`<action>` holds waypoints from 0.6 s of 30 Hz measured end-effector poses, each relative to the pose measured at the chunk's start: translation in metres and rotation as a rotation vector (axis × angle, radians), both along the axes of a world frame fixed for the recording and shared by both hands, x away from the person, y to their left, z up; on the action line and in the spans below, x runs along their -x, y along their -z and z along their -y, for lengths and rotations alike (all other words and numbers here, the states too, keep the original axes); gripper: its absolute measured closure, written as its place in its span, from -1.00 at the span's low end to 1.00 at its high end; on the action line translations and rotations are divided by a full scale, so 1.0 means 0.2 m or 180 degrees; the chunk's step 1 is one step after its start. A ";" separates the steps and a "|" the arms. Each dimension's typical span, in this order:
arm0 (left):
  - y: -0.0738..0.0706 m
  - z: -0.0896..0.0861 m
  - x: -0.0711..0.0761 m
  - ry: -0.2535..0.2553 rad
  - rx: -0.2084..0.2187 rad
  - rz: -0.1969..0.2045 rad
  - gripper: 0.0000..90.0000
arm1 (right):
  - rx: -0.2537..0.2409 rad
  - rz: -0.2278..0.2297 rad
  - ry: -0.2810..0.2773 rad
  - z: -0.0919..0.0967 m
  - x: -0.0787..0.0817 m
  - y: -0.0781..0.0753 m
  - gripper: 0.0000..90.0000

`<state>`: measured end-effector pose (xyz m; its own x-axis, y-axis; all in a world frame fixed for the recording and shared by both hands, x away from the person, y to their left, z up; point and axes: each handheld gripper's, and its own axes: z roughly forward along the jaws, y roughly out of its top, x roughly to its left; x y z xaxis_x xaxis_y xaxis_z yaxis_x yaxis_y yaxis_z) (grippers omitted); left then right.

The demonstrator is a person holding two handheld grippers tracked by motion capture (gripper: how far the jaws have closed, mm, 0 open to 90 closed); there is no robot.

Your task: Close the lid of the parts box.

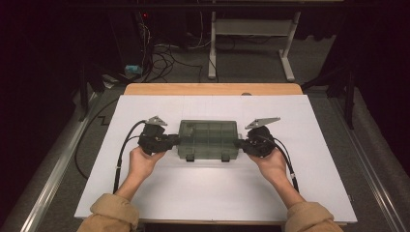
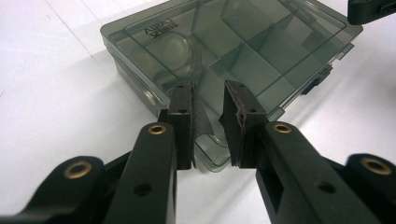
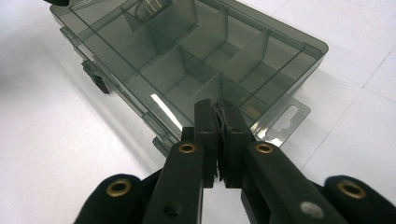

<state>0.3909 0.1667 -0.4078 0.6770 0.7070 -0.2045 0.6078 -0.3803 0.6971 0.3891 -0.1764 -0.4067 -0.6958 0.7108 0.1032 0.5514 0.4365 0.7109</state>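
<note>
A smoky box (image 1: 209, 140) is lying mid-frame on the table (image 1: 300, 188), long axis running left to right. The left claw (image 1: 173, 140) is sitting at its left end, jaws narrowly apart around the tab. The right claw (image 1: 240, 143) is sitting at its right end, pinched together.

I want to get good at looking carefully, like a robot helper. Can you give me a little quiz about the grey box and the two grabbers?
1. How many black latches are on the near side of the grey box?
2. True or false: the box's lid stands open.
3. Where is the right gripper? A) at the box's right end B) on top of the lid C) high in the air, far from the box
Key: 1) two; 2) false; 3) A
</note>
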 end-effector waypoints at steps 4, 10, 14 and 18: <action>0.04 0.03 -0.01 -0.0020 -0.0328 -0.0190 0.66 | 0.0043 0.0009 0.0009 0.00 0.00 0.00 0.98; 0.11 0.01 0.02 -0.0023 -0.0073 -0.0028 0.69 | 0.0136 -0.0023 -0.0014 -0.02 0.00 0.06 0.99; 0.10 0.02 0.02 -0.0017 -0.0117 -0.0039 0.69 | 0.0193 0.0008 -0.0021 -0.03 0.00 0.06 1.00; 0.11 0.01 0.03 -0.0032 -0.0073 -0.0043 0.69 | 0.0143 0.0045 -0.0019 -0.02 0.01 0.07 1.00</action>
